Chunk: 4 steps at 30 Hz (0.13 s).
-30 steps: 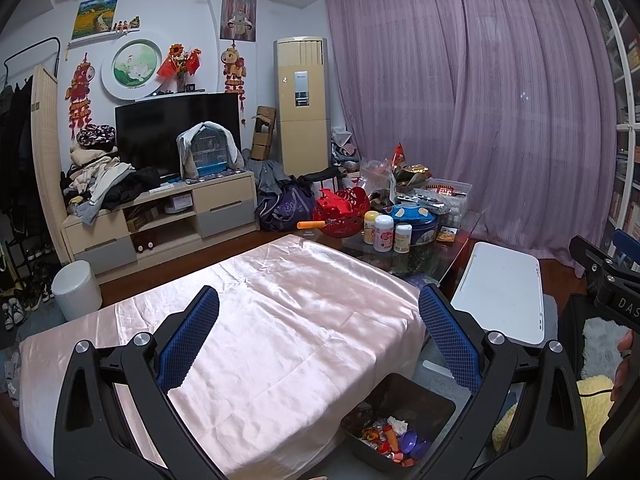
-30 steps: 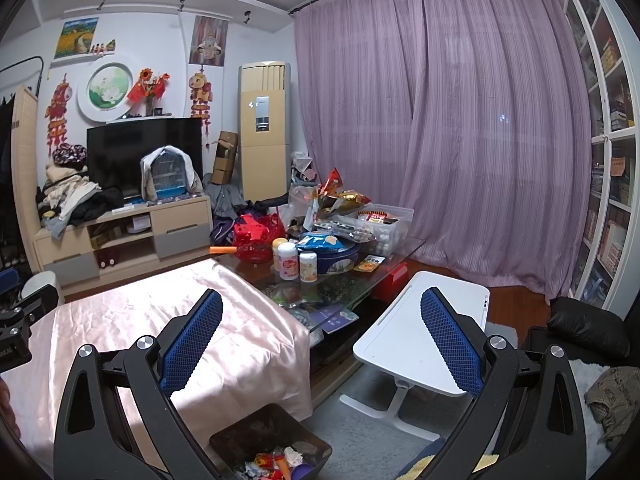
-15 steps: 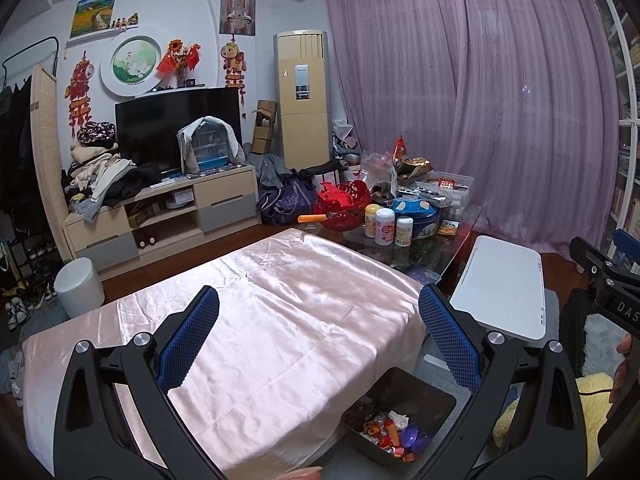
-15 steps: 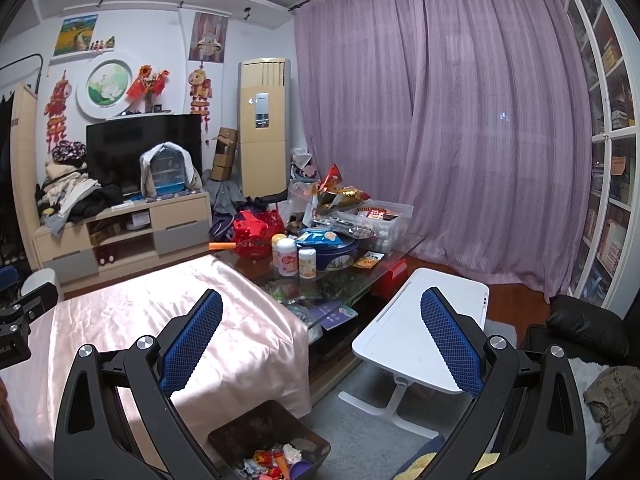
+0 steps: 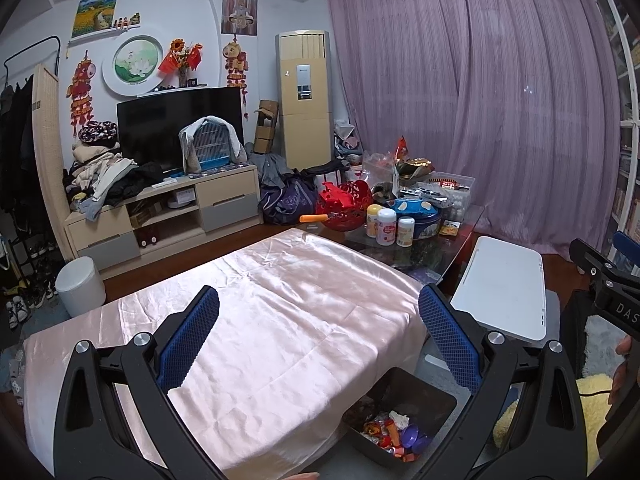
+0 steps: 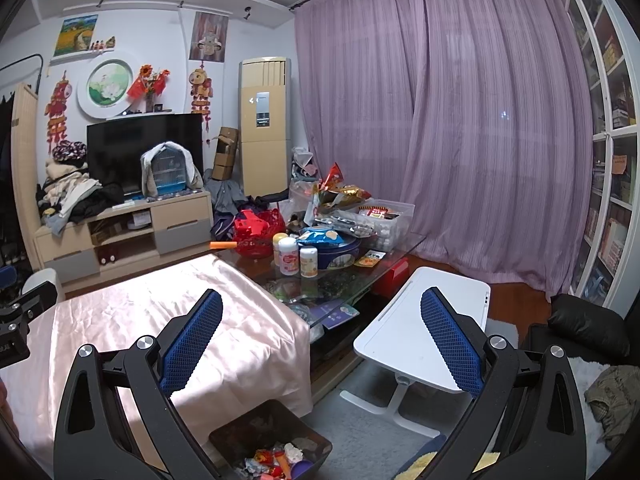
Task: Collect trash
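Both tools, left tool [image 5: 319, 330] and right tool [image 6: 321, 332], hang empty with pads spread apart. The dark trash bin [image 6: 276, 428] sits on the floor below both (wrappers already inside), at the corner of the pink-draped bench [image 5: 280, 320], roughly as near one tool as the other.

Left gripper [image 5: 319, 328]: matte black frame with triangular cutouts, silver screws at the joints, fingers [image 5: 188, 340] faced with blue waffle-textured pads. Right gripper [image 6: 321, 330]: same build; white letters "DAS" on its body.
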Tool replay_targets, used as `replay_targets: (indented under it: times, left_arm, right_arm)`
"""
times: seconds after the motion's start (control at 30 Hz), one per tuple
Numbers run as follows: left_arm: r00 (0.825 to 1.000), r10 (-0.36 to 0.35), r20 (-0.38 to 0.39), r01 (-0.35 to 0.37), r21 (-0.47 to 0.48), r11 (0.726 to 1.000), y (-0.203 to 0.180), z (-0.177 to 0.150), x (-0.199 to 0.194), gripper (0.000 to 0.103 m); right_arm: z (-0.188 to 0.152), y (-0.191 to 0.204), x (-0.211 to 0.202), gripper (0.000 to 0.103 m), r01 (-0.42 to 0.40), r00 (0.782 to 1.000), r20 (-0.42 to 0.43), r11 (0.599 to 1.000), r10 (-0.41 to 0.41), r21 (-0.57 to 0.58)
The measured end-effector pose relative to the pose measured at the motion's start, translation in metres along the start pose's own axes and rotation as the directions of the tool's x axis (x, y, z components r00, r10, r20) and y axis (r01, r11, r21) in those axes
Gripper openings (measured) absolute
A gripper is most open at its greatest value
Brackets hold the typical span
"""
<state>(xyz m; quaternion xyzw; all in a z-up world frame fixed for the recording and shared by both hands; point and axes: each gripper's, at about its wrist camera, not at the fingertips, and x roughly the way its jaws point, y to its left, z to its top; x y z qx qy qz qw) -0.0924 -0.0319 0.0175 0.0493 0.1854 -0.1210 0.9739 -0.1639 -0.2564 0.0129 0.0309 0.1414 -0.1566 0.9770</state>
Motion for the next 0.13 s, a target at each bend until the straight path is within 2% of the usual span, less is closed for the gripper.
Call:
replay_targets:
  times: [0.13]
  left_arm:
    - [1.0,-0.015,-0.012,0.015,0.002,1.0,0.001,0.0011,0.0016,0.095]
  right_arm:
    - [0.0001,-0.0002,0.0002,0.1,0.0,1.0,0.0,1.0,0.0,0.0]
